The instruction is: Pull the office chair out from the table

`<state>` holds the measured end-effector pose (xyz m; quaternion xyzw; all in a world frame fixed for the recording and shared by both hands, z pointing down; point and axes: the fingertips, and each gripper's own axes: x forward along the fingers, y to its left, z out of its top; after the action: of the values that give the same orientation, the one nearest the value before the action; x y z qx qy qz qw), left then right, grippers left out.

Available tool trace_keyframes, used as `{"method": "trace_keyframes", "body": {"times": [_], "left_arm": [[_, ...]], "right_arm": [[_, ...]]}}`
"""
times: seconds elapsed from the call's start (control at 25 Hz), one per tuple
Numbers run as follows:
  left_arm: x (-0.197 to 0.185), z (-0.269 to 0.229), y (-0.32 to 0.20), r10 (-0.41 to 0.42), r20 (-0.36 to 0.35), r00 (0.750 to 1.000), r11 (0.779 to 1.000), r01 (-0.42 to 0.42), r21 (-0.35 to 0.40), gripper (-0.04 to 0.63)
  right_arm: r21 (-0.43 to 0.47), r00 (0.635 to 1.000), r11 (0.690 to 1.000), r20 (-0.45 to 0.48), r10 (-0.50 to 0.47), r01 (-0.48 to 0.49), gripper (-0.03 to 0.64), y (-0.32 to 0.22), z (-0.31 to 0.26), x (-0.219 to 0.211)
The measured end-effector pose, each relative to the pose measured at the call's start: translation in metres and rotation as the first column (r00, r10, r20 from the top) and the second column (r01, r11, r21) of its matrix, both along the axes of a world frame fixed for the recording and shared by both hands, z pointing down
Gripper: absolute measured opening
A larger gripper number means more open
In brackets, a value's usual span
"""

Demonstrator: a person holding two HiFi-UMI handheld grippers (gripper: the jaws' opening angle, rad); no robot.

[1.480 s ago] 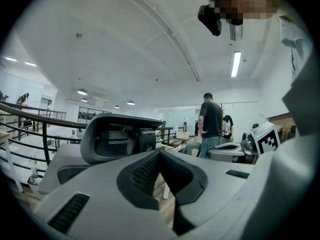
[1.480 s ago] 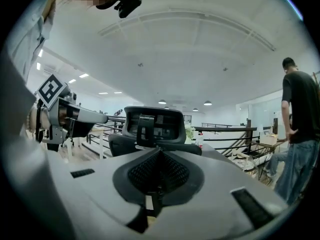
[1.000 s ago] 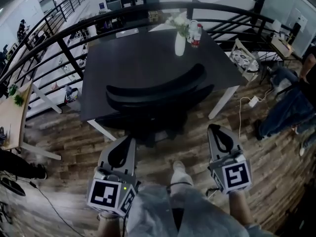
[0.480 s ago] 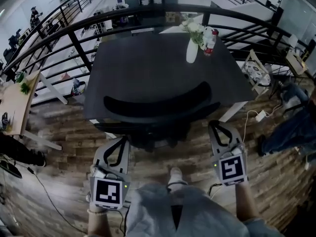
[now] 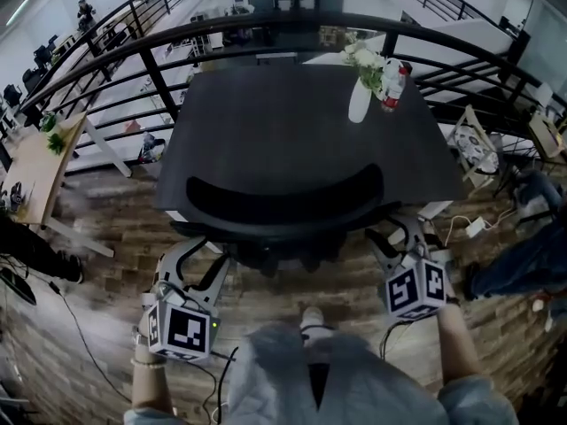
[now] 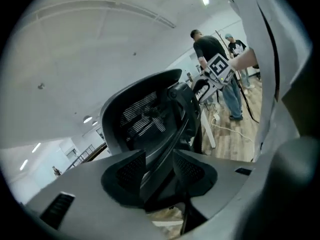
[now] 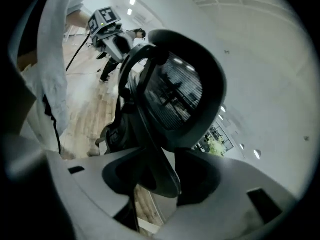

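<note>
The left tongs (image 5: 193,259) and right tongs (image 5: 400,237) have swung in to either side of the office chair (image 5: 283,204), jaws just opening. Each stands released, straddling a dark edge of the backrest. The chair is still tucked against the black tabletop (image 5: 301,122), so clamping likely comes next.

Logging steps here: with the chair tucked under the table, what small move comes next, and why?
Probably close both tongs. The left tongs and right tongs have just been opening. Each straddles a part of the office chair without gripping it, and it sits tucked under the table.
</note>
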<state>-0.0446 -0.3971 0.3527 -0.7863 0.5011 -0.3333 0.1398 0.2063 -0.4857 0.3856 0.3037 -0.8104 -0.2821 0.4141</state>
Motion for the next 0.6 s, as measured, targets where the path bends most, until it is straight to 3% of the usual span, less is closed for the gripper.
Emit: {"method": "trace_keyframes", "body": {"times": [0.2,0.36,0.48,0.6], "left_arm": [[0.001,0.008,-0.001,0.044,0.050,0.998,0.998,-0.042,-0.038,0.228],[-0.012,0.015,-0.003,0.038,0.178,0.983,0.998,-0.030,-0.048,0.229],[-0.021,0.025,-0.010,0.047,0.320,0.946,0.998,-0.030,-0.057,0.234],[-0.031,0.041,-0.018,0.059,0.455,0.889,0.997,-0.027,-0.076,0.247]], "right_arm": [[-0.027,0.968,0.990,-0.208,-0.142,0.140,0.193,-0.007,0.021,-0.003],[-0.047,0.938,0.982,-0.293,-0.187,0.181,0.196,-0.011,0.033,-0.006],[-0.048,0.921,0.980,-0.336,-0.197,0.193,0.196,-0.016,0.036,-0.004],[-0.050,0.911,0.978,-0.356,-0.208,0.203,0.194,-0.019,0.040,-0.005]]}}
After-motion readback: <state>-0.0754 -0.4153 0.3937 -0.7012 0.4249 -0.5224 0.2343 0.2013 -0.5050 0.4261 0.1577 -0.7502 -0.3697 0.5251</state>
